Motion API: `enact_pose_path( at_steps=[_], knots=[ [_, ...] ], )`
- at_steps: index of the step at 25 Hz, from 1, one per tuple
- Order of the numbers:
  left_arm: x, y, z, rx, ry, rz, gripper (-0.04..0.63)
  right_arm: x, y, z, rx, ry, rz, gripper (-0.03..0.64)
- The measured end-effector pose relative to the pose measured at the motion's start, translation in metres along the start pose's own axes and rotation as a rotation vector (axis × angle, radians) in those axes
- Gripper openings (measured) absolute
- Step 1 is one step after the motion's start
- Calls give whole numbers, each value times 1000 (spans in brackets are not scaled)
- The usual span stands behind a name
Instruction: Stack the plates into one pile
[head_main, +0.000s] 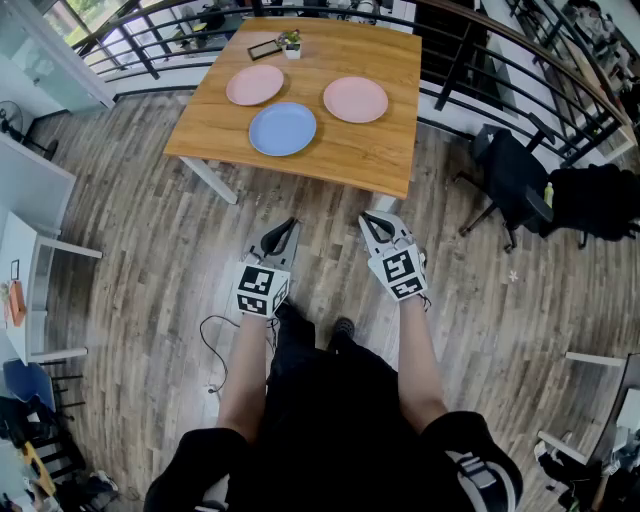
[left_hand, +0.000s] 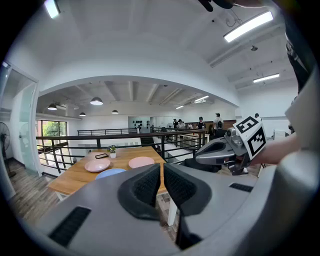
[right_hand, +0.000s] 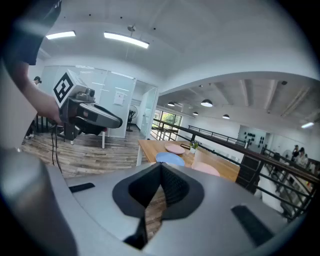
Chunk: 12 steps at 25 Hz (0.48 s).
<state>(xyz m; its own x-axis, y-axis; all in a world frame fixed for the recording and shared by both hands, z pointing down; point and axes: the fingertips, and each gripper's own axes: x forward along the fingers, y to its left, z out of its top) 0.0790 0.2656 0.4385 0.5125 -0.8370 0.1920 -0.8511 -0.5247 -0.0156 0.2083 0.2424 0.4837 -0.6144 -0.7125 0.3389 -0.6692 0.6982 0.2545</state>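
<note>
In the head view the wooden worktop (head_main: 370, 150) lies at 12 o'clock with three round plates flat on it, rims up and all apart. The blue plate (head_main: 282, 129) is nearest the person, one pink plate (head_main: 254, 85) sits at 11 o'clock of it and the other pink plate (head_main: 355, 99) at 2 o'clock. A small potted plant (head_main: 291, 43) stands at the far edge. Both grippers hang over the plank floor (head_main: 150, 270), well short of the worktop, each bearing a cube of black-and-white square markers. The left gripper (head_main: 289, 224) points toward 1 o'clock and the right gripper (head_main: 368, 218) toward 11 o'clock. In the left gripper view the ribbed pads stand barely apart with nothing between them, and the plates show at 9 o'clock. In the right gripper view the pads meet, empty, with the plates at 12 o'clock.
</note>
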Motion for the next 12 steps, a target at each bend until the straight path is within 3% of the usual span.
enact_pose_path(
  at_steps=[12],
  knots=[
    [2, -16, 0, -25, 13, -36, 25, -9, -1, -4, 22, -7, 15, 8]
  ],
)
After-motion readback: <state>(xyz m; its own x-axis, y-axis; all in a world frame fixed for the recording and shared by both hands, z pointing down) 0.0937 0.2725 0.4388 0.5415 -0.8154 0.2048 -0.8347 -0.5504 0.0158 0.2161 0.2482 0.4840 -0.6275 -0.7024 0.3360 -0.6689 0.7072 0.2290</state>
